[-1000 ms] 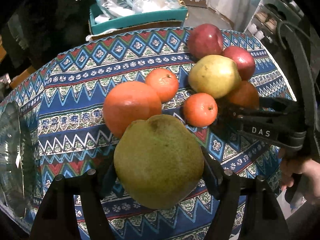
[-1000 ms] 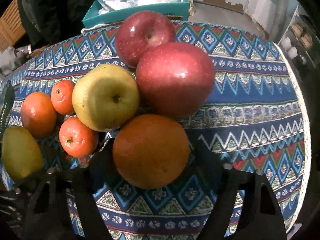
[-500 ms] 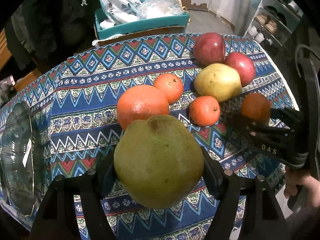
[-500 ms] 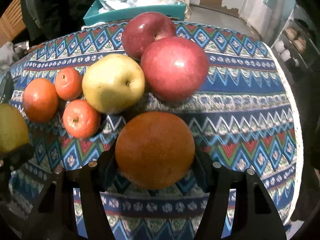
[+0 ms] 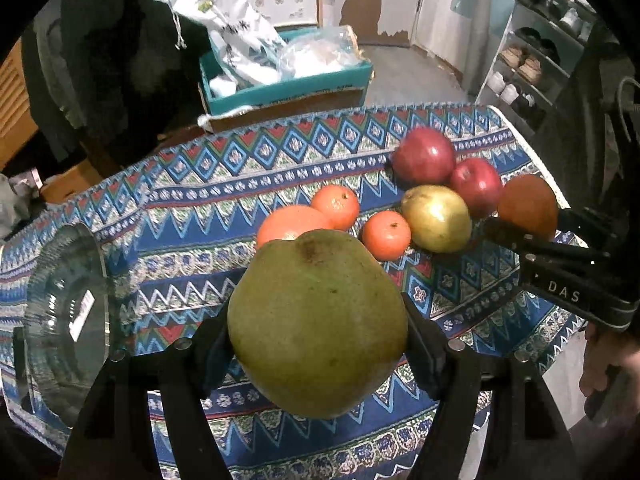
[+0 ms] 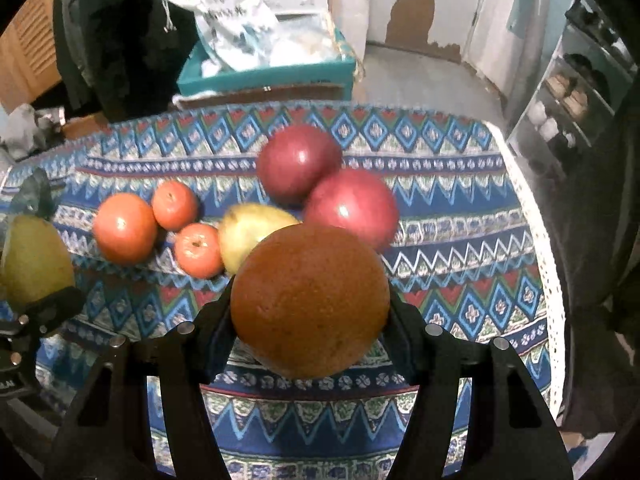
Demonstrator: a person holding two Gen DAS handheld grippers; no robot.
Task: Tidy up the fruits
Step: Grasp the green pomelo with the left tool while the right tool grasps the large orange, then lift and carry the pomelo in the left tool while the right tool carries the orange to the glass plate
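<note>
My left gripper [image 5: 318, 332] is shut on a large green pear [image 5: 316, 320] and holds it above the patterned tablecloth [image 5: 192, 240]. My right gripper [image 6: 310, 308] is shut on a dark orange [image 6: 310, 300], also lifted; this orange shows in the left wrist view [image 5: 528, 204]. On the cloth lie two red apples [image 6: 298, 162] [image 6: 352, 208], a yellow pear [image 6: 248, 232], a big orange [image 6: 125, 227] and two small mandarins [image 6: 175, 205] [image 6: 198, 250]. A clear glass bowl [image 5: 64, 320] sits at the table's left edge.
A teal cardboard box [image 5: 288, 84] with bags stands behind the table. A shelf rack [image 5: 536, 52] stands at the far right. The table edge [image 6: 548, 264] runs close on the right. A dark coat [image 5: 108, 60] hangs at the back left.
Both grippers have risen with their fruit and pulled back from the table. The dark orange has been lifted off the cloth, away from the apples.
</note>
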